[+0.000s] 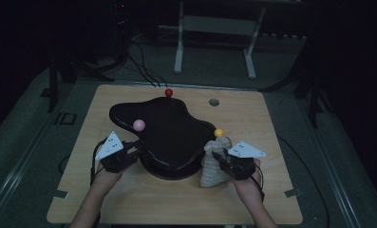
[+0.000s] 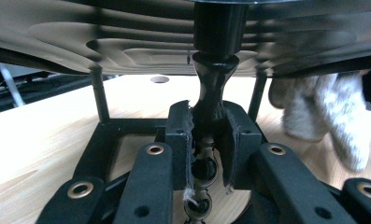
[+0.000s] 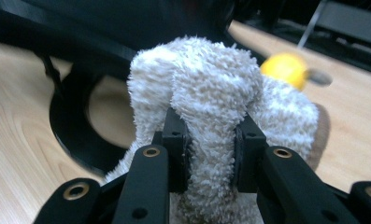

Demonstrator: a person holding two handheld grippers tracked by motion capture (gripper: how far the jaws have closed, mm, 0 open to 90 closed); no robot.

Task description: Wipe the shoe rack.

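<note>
Two hands, two grippers

The left gripper (image 1: 137, 151) squeezes shut, and the right gripper (image 1: 218, 155) squeezes shut too (both forearms low).

Towel (image 1: 214, 164) off-white – tray (image 1: 169, 130) glossy blk.

**Black rigs, grey plates**

We see the left gripper (image 1: 131, 151) and right gripper (image 1: 222, 159), both matt black, each topped by a grey three-cornered plate with small dots. Brass-ringed screw holes stud our jaw arms; black cables trail behind; forearms bare.
</note>
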